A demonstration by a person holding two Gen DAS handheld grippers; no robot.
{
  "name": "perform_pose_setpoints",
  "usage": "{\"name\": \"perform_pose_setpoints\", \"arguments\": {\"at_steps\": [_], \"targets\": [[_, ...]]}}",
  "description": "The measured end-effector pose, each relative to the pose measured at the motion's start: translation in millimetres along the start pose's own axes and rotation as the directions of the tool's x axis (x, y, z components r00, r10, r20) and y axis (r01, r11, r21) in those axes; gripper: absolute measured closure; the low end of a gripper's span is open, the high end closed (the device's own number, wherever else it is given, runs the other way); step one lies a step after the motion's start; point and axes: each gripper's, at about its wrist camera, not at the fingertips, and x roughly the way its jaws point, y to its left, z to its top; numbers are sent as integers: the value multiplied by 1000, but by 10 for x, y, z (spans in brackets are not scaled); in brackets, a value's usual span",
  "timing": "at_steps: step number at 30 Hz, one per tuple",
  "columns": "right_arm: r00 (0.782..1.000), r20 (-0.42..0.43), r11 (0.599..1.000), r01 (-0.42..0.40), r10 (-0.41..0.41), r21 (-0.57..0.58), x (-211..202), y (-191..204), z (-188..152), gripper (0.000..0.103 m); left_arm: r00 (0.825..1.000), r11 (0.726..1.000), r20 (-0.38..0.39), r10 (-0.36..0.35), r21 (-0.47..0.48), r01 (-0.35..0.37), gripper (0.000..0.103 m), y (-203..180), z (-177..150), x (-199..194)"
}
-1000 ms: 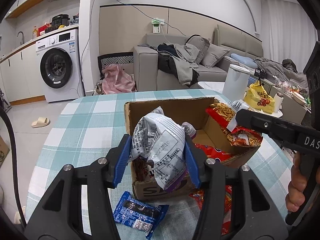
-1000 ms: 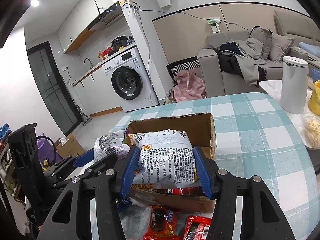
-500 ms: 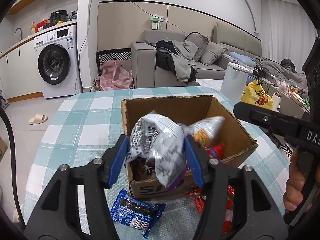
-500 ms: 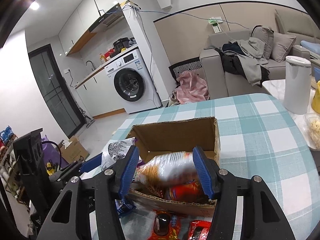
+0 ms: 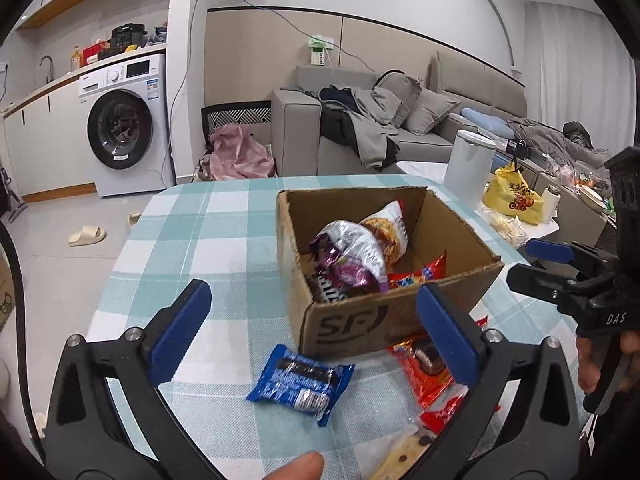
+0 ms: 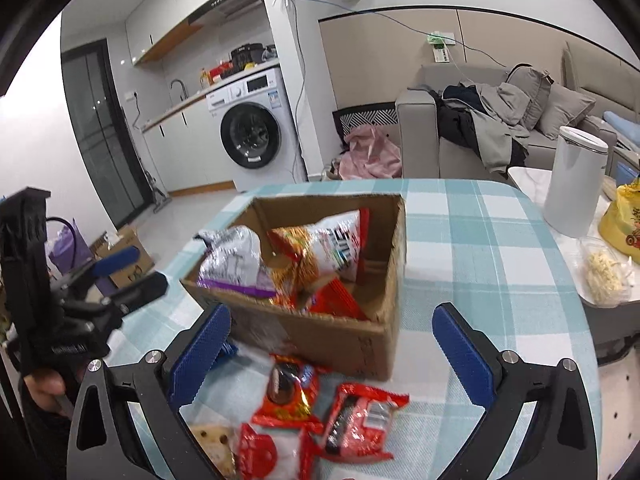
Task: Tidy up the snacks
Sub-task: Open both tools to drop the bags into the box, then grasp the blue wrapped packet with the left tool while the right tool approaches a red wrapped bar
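Left gripper (image 5: 314, 330) and right gripper (image 6: 326, 354): jaws opening, nothing gripped between. Box (image 5: 394, 316) seen at 12 o'clock, partly filled. Blue pack (image 5: 300, 384) left on cloth at 6 o'clock: judged light, crinkly, slippery; best pinched across middle.

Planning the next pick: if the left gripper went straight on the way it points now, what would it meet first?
Probably the cardboard box: its near wall lies ahead of the left gripper, whose opening jaws hold nothing. The blue packet lies nearer but lower; depth is unclear.
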Motion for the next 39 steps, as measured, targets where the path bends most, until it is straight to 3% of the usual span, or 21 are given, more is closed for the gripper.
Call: {"name": "perform_pose_setpoints", "arguments": {"at_steps": [19, 31, 39], "targets": [[991, -114, 998, 67, -65, 11, 48, -168, -467, 0, 994, 999, -105, 44, -13, -46, 1, 184, -598, 120], [965, -238, 993, 111, -114, -24, 339, -216, -687, 0, 987, 999, -154, 53, 13, -51, 1, 133, -703, 342], [955, -274, 994, 106, -112, -40, 450, -193, -764, 1, 980, 998, -189, 56, 5, -56, 1, 169, -751, 445]]}}
